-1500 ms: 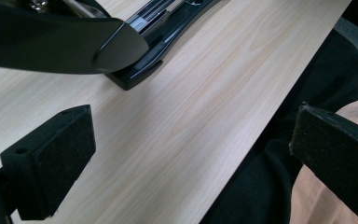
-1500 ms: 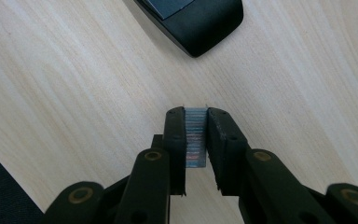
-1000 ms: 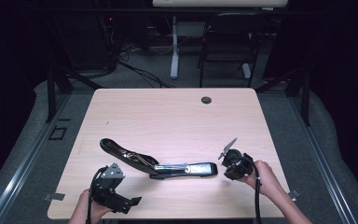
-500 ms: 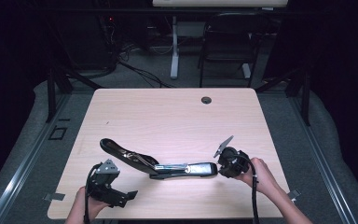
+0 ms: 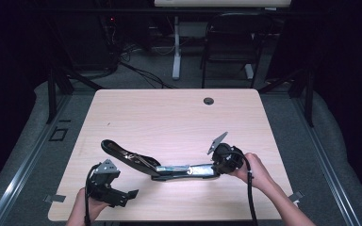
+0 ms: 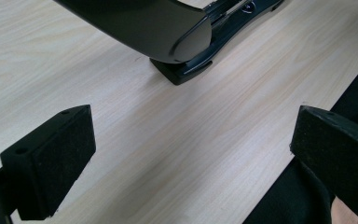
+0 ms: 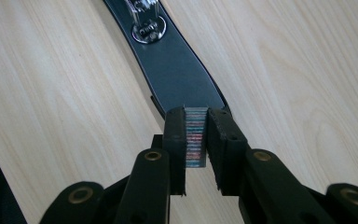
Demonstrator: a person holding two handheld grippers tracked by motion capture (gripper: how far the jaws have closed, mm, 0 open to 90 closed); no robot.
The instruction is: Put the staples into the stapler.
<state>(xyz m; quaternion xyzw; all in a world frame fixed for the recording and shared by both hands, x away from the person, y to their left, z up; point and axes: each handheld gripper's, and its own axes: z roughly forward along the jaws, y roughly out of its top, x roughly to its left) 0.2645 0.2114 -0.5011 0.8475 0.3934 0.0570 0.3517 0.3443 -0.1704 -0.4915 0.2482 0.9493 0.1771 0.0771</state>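
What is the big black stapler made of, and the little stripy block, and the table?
The stapler looks like smooth black plastic with shiny metal inside, judging by its silvery rail and rivet. The stripy block between the right gripper's jaws looks like a strip of metal staples, probably. The table looks like pale wood or wood-look laminate, showing grain lines.

A glossy black long-arm stapler lies on a pale wood-grain table. Matte black gripper pads clamp a rainbow-striped strip of staples (bands of red, green, blue).
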